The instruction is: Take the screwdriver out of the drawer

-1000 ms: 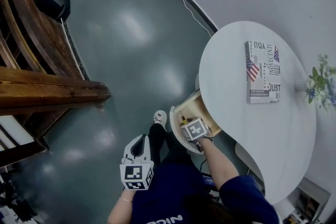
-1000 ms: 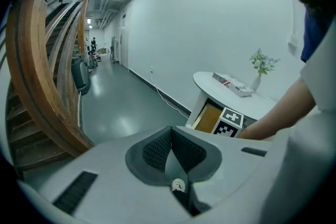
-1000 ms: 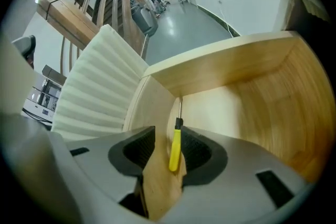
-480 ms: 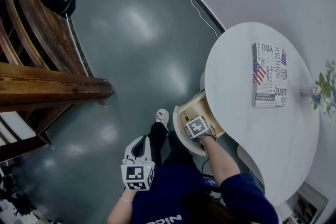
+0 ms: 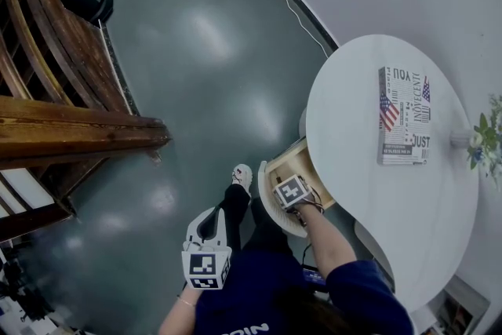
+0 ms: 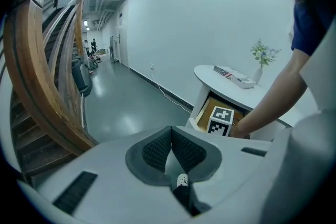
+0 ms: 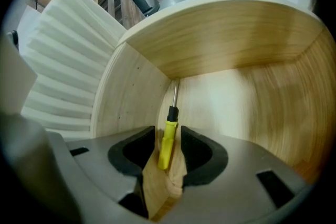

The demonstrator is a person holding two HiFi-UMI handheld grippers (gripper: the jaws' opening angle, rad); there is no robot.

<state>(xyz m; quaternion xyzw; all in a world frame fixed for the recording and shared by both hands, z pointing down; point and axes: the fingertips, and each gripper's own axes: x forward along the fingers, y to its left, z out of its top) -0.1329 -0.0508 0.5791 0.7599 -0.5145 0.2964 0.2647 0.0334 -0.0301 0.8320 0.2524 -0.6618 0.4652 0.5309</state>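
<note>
A yellow-handled screwdriver [image 7: 165,145] with a black collar and steel shaft lies on the wooden floor of the open drawer [image 7: 231,55], along its left wall. My right gripper [image 7: 167,136] reaches into the drawer with its jaws open by a narrow gap on either side of the handle, and wood shows on both sides of it. In the head view the right gripper [image 5: 292,192] sits over the drawer [image 5: 294,161] under the white table's edge. My left gripper [image 5: 208,230] hangs low beside the person's leg, shut and empty [image 6: 170,147].
The round white table [image 5: 376,200] carries a book [image 5: 404,115] and a vase of flowers [image 5: 486,141]. A curved wooden stair railing [image 5: 70,129] stands to the left. Grey glossy floor [image 5: 196,74] lies between, with a cable [image 5: 294,8] along the wall.
The right gripper stays in the drawer with almost no movement. The left gripper has dropped slightly lower in the head view.
</note>
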